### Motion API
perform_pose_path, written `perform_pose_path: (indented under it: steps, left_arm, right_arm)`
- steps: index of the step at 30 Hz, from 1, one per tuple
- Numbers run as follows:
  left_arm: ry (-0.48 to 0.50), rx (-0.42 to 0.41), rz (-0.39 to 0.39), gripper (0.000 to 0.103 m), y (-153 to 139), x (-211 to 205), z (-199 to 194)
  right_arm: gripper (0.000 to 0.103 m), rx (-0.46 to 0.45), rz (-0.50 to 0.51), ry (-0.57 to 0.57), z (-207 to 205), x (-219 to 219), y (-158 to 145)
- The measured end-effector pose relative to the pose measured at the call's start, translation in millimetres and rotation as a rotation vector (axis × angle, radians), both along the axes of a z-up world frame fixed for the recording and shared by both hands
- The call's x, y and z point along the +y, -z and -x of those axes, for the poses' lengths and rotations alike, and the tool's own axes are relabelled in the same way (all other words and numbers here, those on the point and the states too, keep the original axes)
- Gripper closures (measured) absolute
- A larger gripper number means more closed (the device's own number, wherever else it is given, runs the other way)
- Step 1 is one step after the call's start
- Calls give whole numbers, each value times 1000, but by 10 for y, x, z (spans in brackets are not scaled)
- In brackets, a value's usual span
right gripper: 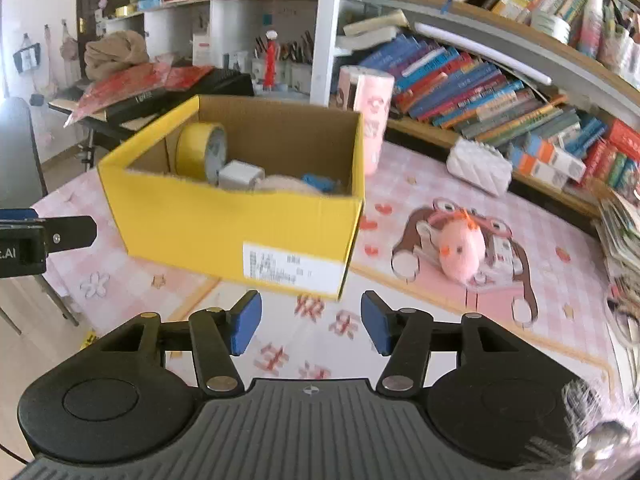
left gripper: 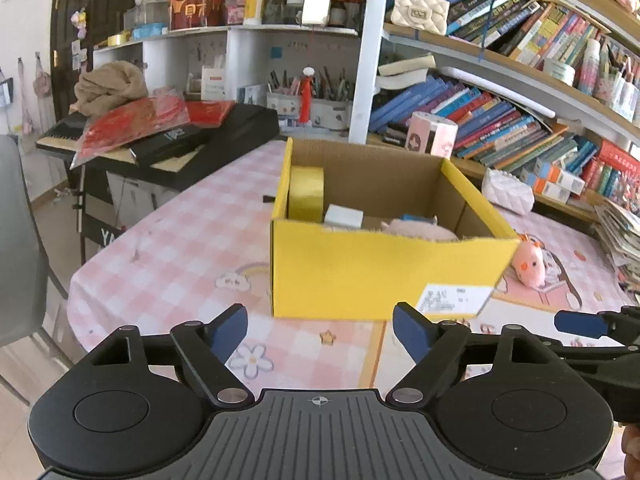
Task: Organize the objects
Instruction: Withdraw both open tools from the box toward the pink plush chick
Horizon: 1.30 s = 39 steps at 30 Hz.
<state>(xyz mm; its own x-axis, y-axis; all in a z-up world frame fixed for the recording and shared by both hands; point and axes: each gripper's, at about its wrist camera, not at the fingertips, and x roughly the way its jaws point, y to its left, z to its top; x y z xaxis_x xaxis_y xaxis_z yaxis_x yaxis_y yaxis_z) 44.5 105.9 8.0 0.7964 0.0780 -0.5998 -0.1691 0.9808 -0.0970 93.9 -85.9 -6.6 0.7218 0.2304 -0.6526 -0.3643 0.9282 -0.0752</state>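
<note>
Only 1 stray left: the pink plush toy (right gripper: 460, 254) on the table (right gripper: 560, 320), at 3 o'clock of the yellow box (right gripper: 240, 232). Soft, light, squishy, so pinch its fat middle. Left gripper (left gripper: 320, 330) gapes wide, right gripper (right gripper: 311, 324) narrower, both empty.

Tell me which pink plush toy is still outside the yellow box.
The pink plush with the orange tuft, lying on the tablecloth to the right of the yellow box. The other pink plush already lies inside the box, beside the white block.
</note>
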Motion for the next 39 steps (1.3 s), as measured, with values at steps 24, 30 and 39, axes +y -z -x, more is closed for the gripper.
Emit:
perform_pose_path:
  steps: [24, 30, 39]
  left_arm:
    - [185, 70, -49, 11, 95, -359, 357]
    - [240, 64, -47, 11, 89, -486, 391]
    - [343, 59, -53, 11, 85, -743, 332]
  right_arm:
    - [27, 19, -20, 231, 668, -348, 68]
    - [26, 13, -22, 270, 820, -449, 62]
    - [25, 11, -19, 358, 943, -669, 73]
